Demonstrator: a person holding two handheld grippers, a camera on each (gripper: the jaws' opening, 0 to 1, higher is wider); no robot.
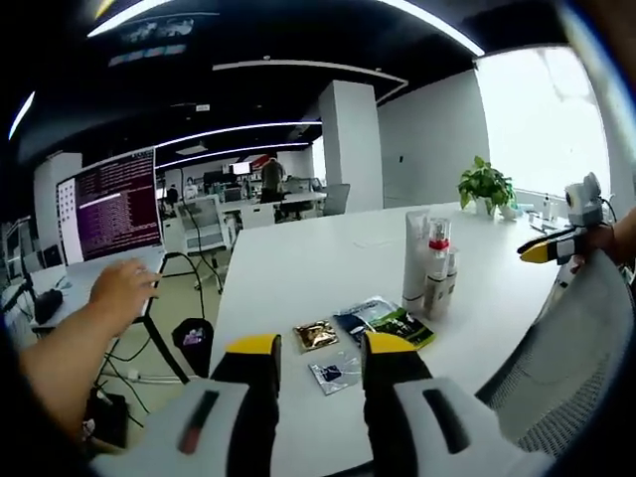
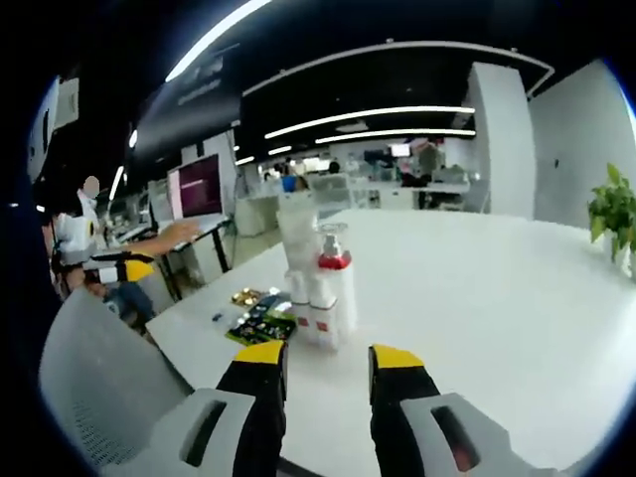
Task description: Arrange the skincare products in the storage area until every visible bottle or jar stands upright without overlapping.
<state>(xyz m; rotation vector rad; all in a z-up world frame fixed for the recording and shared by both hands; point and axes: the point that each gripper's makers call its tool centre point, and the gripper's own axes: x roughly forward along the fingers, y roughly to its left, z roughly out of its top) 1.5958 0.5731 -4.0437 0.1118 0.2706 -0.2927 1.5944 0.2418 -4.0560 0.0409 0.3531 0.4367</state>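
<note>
Bottles (image 1: pixel 427 266) stand upright in a tight cluster on the smooth white table (image 1: pixel 318 268), just beside flat foil sachets (image 1: pixel 343 343). Left gripper (image 1: pixel 316 348) and right gripper (image 2: pixel 323 356) hover above the table, yellow-tipped jaws spread apart, holding and touching nothing.

Open-plan office: desks (image 1: pixel 283 204), monitor (image 1: pixel 111 206), strip lights (image 2: pixel 373 113).

Ceiling strip lights (image 1: pixel 248 129) and a blown-out window (image 1: pixel 542 119); edges bend, perhaps slightly soft.
</note>
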